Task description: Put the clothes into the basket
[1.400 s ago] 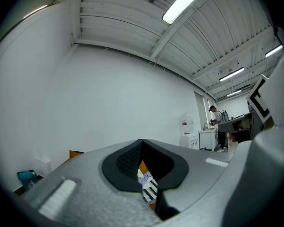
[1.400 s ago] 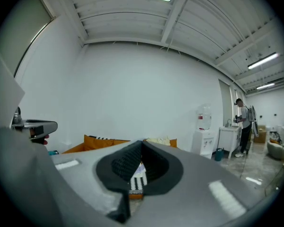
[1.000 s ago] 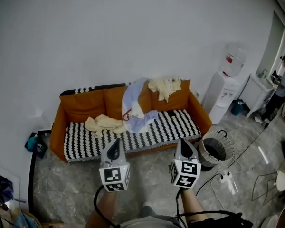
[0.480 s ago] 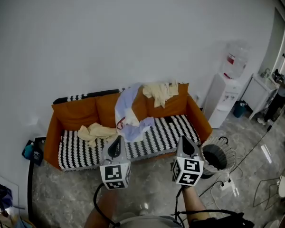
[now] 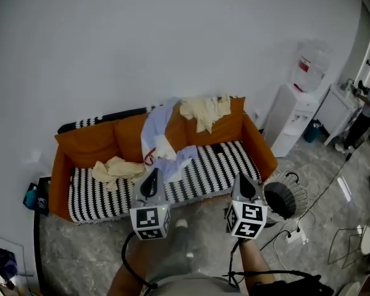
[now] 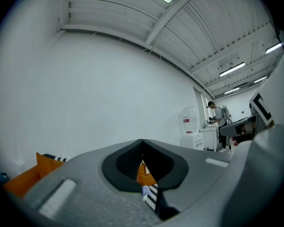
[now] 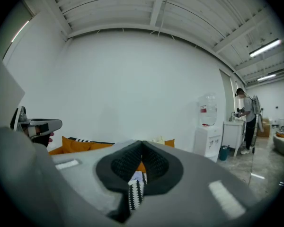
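1. The left hand-held gripper (image 5: 151, 180) is closed right down. Its own view shows the grey jaws meeting at the tips with nothing between them (only a sliver of sofa shows through the gap below).
2. The right hand-held gripper (image 5: 245, 187) is closed in the same way, tips together and empty. It is held level with the left one, and the two are well apart.
3. Both point towards a long orange sofa (image 5: 89, 143) with a black-and-white striped seat cover (image 5: 219, 164), which stands against a plain white wall (image 5: 172, 36). Neither touches any of the clothes.
4. A pale blue and white garment (image 5: 157, 134) hangs over the middle of the backrest and runs down onto the seat.
5. A crumpled cream garment (image 5: 203, 111) sits on top of the backrest towards the sofa's right end.
6. A second cream garment (image 5: 114, 168) lies bunched on the left part of the seat.
7. A round, dark, open-topped basket (image 5: 285, 196) stands on the grey marbled floor (image 5: 80, 245) just beside the sofa's right arm. No clothes can be seen in it.
8. Past the basket, a white water dispenser (image 5: 296, 113) with a clear bottle on top stands by the wall. Farther right, a person (image 5: 369, 100) stands at a white counter.
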The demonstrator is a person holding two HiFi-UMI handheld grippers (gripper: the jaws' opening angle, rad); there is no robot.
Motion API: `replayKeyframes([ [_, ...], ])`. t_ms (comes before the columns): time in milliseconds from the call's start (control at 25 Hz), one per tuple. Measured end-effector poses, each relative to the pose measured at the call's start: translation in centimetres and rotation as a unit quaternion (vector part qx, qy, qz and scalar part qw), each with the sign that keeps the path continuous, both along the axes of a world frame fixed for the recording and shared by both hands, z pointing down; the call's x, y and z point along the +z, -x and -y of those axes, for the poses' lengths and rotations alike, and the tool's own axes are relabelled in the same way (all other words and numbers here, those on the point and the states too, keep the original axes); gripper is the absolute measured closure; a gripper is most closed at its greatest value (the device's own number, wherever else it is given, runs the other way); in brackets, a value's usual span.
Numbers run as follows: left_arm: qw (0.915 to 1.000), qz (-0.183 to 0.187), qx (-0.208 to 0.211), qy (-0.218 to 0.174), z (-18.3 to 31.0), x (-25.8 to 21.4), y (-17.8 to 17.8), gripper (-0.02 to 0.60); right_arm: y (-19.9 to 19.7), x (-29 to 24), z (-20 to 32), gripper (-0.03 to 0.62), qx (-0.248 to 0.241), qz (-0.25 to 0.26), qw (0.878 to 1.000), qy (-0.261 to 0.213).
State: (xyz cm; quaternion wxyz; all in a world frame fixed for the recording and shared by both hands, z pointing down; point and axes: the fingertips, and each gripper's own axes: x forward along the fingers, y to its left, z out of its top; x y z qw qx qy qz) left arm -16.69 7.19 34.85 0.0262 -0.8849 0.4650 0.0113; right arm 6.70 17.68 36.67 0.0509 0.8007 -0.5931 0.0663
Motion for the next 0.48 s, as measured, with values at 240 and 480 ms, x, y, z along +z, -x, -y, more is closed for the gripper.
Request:
replayKeyframes([
  [240,0.9999,-0.005,0.007,-0.010,7.9,0.1,-3.7,0.574,-3.7,1.1,6.7,0.592,0.014,0.001,1.000,0.011],
  [480,0.9997,-0.019,0.009,-0.011,18.0,-1.5,-7.6,0.574,-7.3,-1.1,16.1,0.592,0.013,-0.016,1.000,0.009],
])
